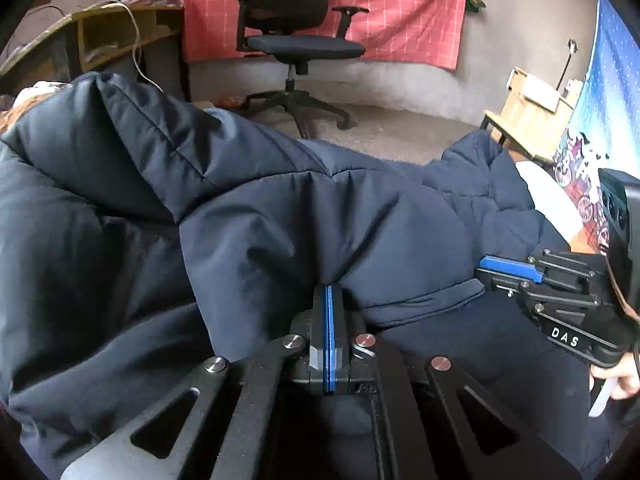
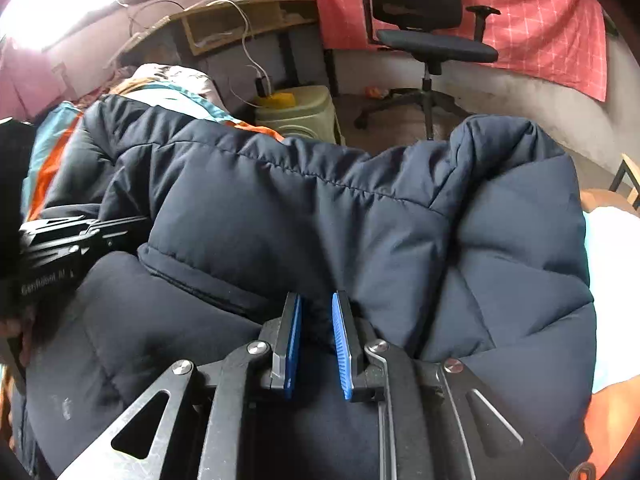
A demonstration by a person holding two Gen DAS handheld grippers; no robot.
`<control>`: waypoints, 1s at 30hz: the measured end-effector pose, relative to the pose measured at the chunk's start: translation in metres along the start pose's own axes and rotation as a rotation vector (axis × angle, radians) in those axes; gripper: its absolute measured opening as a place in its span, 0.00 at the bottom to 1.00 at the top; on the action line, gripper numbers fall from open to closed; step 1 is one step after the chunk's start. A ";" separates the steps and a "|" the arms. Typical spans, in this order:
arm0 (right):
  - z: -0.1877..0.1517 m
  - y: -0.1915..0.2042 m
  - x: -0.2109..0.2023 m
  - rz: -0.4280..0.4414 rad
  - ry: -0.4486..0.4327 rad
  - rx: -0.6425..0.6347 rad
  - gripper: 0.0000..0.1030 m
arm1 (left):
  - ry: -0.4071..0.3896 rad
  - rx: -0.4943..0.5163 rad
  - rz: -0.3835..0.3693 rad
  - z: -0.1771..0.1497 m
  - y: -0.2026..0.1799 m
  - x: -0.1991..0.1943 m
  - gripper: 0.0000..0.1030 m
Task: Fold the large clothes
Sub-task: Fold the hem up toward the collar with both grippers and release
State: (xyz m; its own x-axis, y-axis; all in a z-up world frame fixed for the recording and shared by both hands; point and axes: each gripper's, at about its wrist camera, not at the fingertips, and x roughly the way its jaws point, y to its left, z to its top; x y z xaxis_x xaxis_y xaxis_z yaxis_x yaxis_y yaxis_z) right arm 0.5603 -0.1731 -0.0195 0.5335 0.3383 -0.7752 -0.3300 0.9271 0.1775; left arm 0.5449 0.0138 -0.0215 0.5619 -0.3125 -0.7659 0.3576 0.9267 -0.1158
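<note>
A navy quilted puffer jacket [image 1: 240, 220] [image 2: 360, 220] lies bunched across the bed and fills both views. In the left wrist view my left gripper [image 1: 329, 290] is shut, its blue pads pressed together, with jacket fabric puckering at the tips. To its right, my right gripper [image 1: 486, 264] reaches into the same fold, a hand [image 1: 616, 380] behind it. In the right wrist view my right gripper [image 2: 316, 308] stands with its jaws narrowly apart, pinching a ridge of jacket fabric. My left gripper [image 2: 136, 222] enters from the left edge, its tips buried under a jacket fold.
Beyond the bed stand a black office chair [image 1: 296, 20] [image 2: 432, 20] and a wooden desk [image 1: 120, 28] [image 2: 240, 20] with a white cable. A pale container [image 2: 296, 112] sits by the bed. A wooden stool [image 1: 528, 120] stands at the right. Orange and teal bedding [image 2: 52, 152] lies under the jacket.
</note>
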 end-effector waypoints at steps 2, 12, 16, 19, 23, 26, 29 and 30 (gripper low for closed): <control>0.000 0.004 -0.005 -0.023 -0.017 -0.023 0.15 | -0.008 -0.018 0.003 0.000 0.000 -0.008 0.00; -0.002 0.010 -0.059 -0.016 -0.127 0.067 0.15 | -0.060 -0.119 -0.004 0.005 -0.003 -0.050 0.01; -0.004 0.011 -0.080 -0.020 -0.158 0.101 0.44 | -0.066 -0.136 -0.016 0.004 -0.008 -0.073 0.07; -0.005 0.015 -0.098 -0.028 -0.188 0.102 0.54 | -0.105 -0.156 -0.012 0.001 -0.013 -0.095 0.58; -0.007 0.025 -0.120 -0.040 -0.205 0.091 0.66 | -0.155 -0.195 -0.014 -0.002 -0.013 -0.125 0.62; -0.013 0.032 -0.137 -0.043 -0.216 0.090 0.72 | -0.180 -0.187 0.000 -0.007 -0.014 -0.148 0.73; -0.021 0.041 -0.154 -0.052 -0.231 0.091 0.78 | -0.223 -0.190 -0.002 -0.016 -0.016 -0.172 0.84; -0.022 0.043 -0.158 -0.055 -0.235 0.091 0.80 | -0.229 -0.190 -0.004 -0.019 -0.018 -0.179 0.86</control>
State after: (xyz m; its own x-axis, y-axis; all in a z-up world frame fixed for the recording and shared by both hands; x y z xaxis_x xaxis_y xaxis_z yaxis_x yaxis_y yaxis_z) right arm 0.4443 -0.1902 0.0973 0.7188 0.3055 -0.6245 -0.2296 0.9522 0.2015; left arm 0.4237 0.0568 0.1053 0.7222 -0.3353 -0.6050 0.2260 0.9410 -0.2518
